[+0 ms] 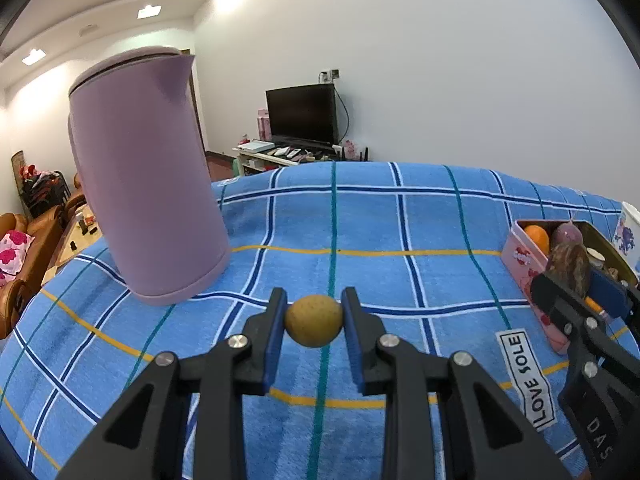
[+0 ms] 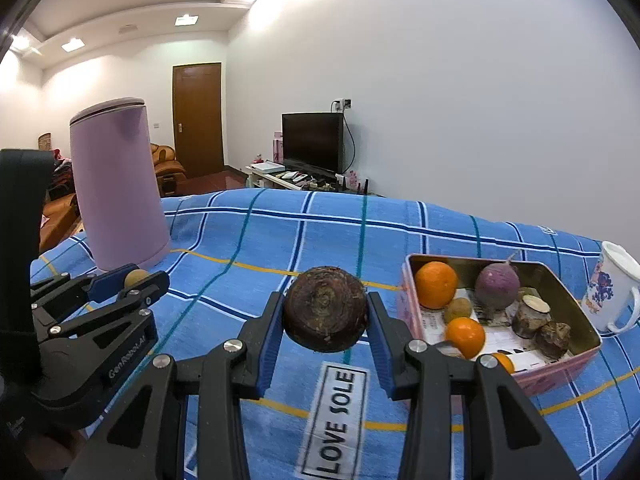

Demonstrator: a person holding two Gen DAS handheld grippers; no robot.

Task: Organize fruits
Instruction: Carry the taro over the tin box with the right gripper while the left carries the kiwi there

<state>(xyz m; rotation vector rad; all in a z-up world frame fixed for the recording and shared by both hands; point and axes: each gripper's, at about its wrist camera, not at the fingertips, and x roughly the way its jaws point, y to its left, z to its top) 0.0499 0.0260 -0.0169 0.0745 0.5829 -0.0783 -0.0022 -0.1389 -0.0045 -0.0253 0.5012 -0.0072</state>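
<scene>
My left gripper (image 1: pixel 314 316) is shut on a small yellow-brown round fruit (image 1: pixel 314 321) and holds it above the blue checked cloth; it also shows at the left of the right wrist view (image 2: pixel 134 280). My right gripper (image 2: pixel 326 314) is shut on a dark brown rough tuber (image 2: pixel 325 314), held just left of the pink tin box (image 2: pixel 560 364). The box holds oranges (image 2: pixel 436 284), a purple round root (image 2: pixel 497 284), a small yellow-brown fruit (image 2: pixel 459 309) and several brown tuber pieces (image 2: pixel 540 322). The box shows in the left wrist view (image 1: pixel 524 262) too.
A tall lilac kettle (image 1: pixel 148 184) stands on the cloth at the left (image 2: pixel 118 188). A white flowered mug (image 2: pixel 614 292) stands right of the box. A "LOVE SOLE" label (image 2: pixel 334 416) lies on the blue cloth (image 1: pixel 360 220). A TV and sofa stand beyond the table.
</scene>
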